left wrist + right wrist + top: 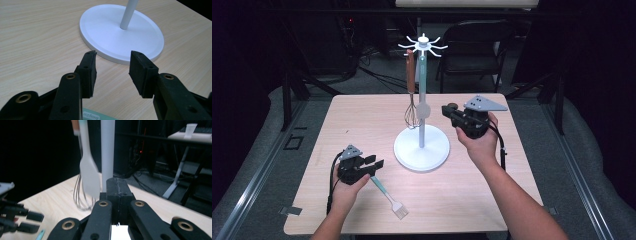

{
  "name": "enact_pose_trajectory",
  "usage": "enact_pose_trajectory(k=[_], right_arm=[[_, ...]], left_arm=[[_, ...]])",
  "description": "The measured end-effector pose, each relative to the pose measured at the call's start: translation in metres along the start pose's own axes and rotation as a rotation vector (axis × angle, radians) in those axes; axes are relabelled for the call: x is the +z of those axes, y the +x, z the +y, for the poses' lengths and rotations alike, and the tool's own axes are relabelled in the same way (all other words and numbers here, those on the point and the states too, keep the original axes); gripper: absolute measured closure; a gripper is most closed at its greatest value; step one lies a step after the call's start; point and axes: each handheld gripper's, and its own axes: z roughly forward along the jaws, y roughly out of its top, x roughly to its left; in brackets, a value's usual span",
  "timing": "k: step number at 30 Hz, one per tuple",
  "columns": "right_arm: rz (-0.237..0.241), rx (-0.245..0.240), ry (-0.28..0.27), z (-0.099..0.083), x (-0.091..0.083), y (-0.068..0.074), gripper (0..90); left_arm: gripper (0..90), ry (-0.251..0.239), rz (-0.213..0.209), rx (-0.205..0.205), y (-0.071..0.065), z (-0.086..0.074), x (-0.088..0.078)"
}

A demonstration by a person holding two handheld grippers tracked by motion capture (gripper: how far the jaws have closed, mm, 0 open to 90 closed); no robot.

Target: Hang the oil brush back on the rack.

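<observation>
The landmark is the white utensil stand, which stands upright on its round base at the middle of the wooden table.

Left gripper: held low over the table on the near left side of the stand's base, pointing toward it. In the left gripper view its two pads stand moderately apart, with bare tabletop and the rim of the base showing through the gap. Nothing is clamped between them. A teal-handled basting brush lies flat on the table near the stand's base on that same side; its handle end runs under the gripper, and its pale bristle head points away from the stand toward the near edge. Whether the gripper touches the handle cannot be told.

Right gripper: held up off the table just to the right of the stand's pole, at about mid height, pointing toward the pole. In the right gripper view its jaws are pressed fully together with nothing between them.

Hanging from the stand's top hooks, on the left side of the pole: a wire whisk with a brown handle, and a pale spatula close against the pole. Both hang clear of the table.
</observation>
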Motion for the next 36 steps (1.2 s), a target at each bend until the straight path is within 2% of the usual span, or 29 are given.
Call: enact_pose_trajectory(k=[7, 16, 29, 36], right_arm=[[-0.017, -0.005, -0.053, 0.035, 0.001, -0.004, 90.0], [-0.036, -0.040, -0.110, 0.074, 0.000, 0.000, 90.0], [-0.066, -0.049, -0.178, 0.108, -0.007, -0.001, 90.0], [-0.072, -0.056, -0.187, 0.118, -0.006, 0.001, 90.0]], left_arm=[[55.7, 0.012, 0.004, -0.008, 0.004, -0.001, 0.000], [55.6, 0.007, 0.006, -0.018, 0.006, -0.002, 0.001], [55.1, 0.013, 0.007, -0.016, 0.006, -0.003, 0.003], [55.2, 0.015, 0.009, -0.018, 0.007, -0.003, 0.003]])
